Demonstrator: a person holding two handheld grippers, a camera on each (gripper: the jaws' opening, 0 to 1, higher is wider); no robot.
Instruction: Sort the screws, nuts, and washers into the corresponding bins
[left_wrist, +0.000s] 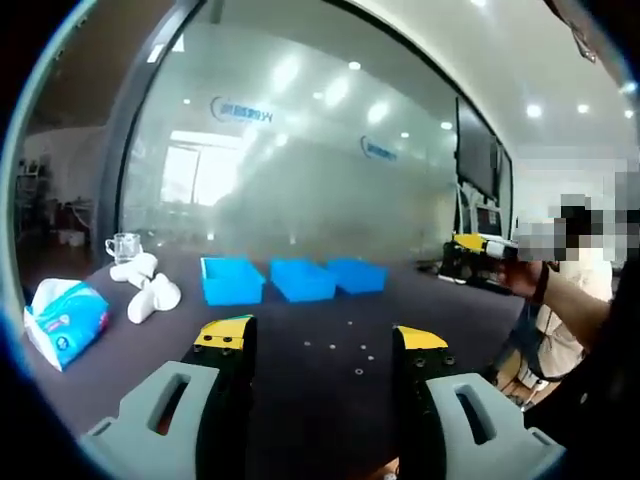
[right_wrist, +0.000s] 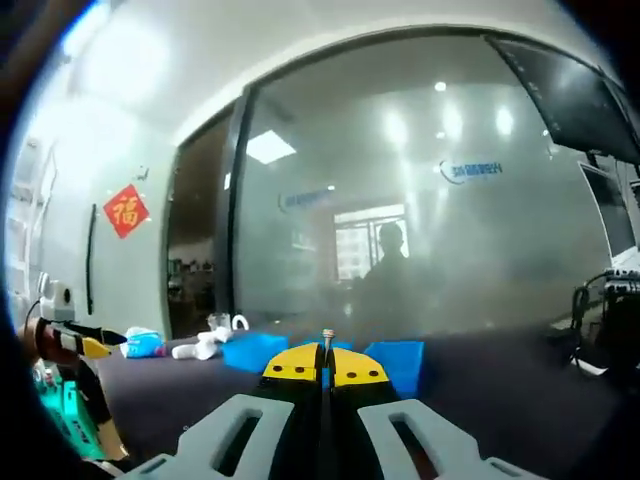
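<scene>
Three blue bins (left_wrist: 232, 280), (left_wrist: 302, 280), (left_wrist: 358, 275) stand in a row on the dark table (left_wrist: 300, 320). Small loose hardware pieces (left_wrist: 358, 371) lie scattered in front of them. My left gripper (left_wrist: 322, 338) hovers open above the near table, nothing between its yellow-tipped jaws. My right gripper (right_wrist: 327, 365) is shut on a small screw (right_wrist: 327, 341) that sticks up between its yellow tips. Behind it show the blue bins (right_wrist: 255, 350), (right_wrist: 398, 360). The right gripper (left_wrist: 478, 246) appears held up at the right of the left gripper view. The left gripper (right_wrist: 75, 342) appears at the left edge of the right gripper view.
A blue-and-white tissue pack (left_wrist: 65, 318), white rounded objects (left_wrist: 150, 288) and a glass cup (left_wrist: 124, 246) sit left of the bins. A frosted glass wall (left_wrist: 300, 170) runs behind the table. A person's arm (left_wrist: 560, 300) reaches in at the right. Cables and equipment (right_wrist: 610, 300) lie far right.
</scene>
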